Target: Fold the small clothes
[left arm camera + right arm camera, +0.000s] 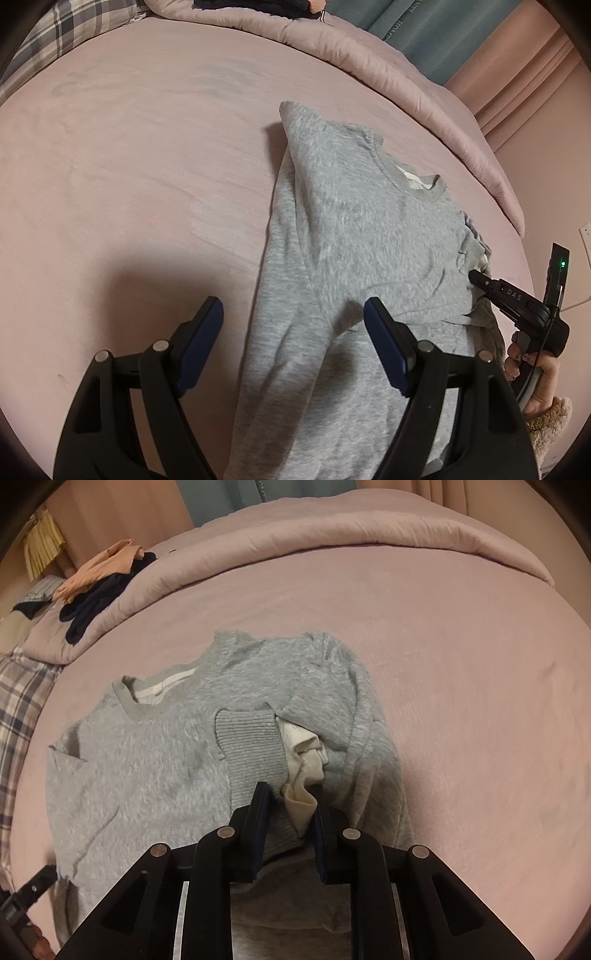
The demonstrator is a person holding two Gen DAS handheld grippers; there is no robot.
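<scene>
nearby, dark clothes [92,602] on quilt [332,528]

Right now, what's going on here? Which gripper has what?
A person is folding a grey sweatshirt on a pink bed, one handheld gripper per hand. The right gripper is shut on the sleeve's ribbed cuff and its white lining, with that sleeve brought across the sweatshirt's body. The left gripper is open above the sweatshirt's other side, gripping nothing. More clothes sit piled on the rolled-back duvet.

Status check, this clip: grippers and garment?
Left hand-held gripper open, empty. Right hand-held gripper shut on sleeve cuff. Grey sweater partly folded on bed. Nothing obstructing.
</scene>
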